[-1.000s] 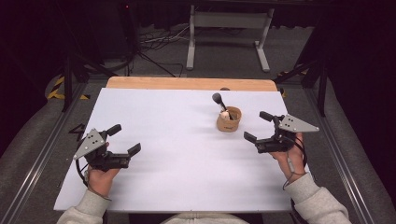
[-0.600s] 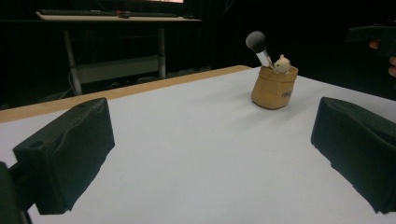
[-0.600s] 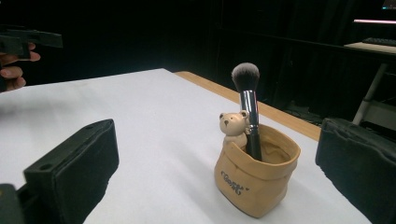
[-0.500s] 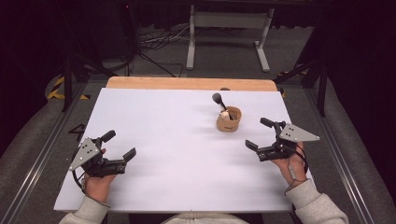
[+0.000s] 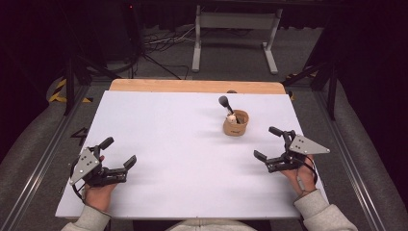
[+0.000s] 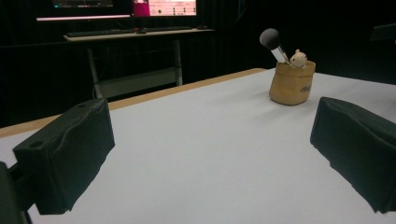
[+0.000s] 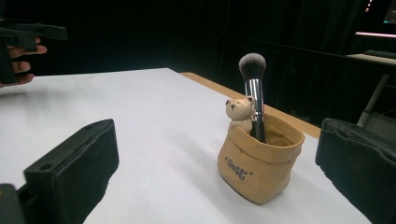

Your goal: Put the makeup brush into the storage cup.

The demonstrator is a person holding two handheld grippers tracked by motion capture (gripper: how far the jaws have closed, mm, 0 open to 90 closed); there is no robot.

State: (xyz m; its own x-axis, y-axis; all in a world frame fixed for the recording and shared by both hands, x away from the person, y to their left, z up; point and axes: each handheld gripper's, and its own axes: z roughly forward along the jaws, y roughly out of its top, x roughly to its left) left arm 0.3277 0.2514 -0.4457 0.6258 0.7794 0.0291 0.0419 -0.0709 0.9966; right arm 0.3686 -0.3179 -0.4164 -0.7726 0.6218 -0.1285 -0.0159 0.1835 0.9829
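A tan, bag-shaped holder (image 5: 235, 124) stands on the white table top (image 5: 183, 144), right of centre towards the far side. A makeup brush (image 5: 224, 101) with a dark head leans out of it, next to a small bear figure (image 5: 232, 117). My left gripper (image 5: 120, 151) hovers open and holds nothing near the front left corner; its view shows the holder (image 6: 292, 84) far off. My right gripper (image 5: 264, 142) is open at the front right, apart from the holder (image 7: 257, 170). The brush (image 7: 252, 65) and bear (image 7: 239, 112) show between its jaws.
A wooden strip (image 5: 192, 85) runs along the table's far edge. Beyond it stand a grey metal frame (image 5: 235, 29) and floor cables (image 5: 159, 41). A desk with lit screens (image 6: 140, 18) shows in the left gripper view. The left hand and its gripper (image 7: 18, 37) appear in the right gripper view.
Both hands have drawn back towards the table's near edge. The left gripper moved nearer and leftward, the right nearer and slightly rightward. The holder and brush stayed put.
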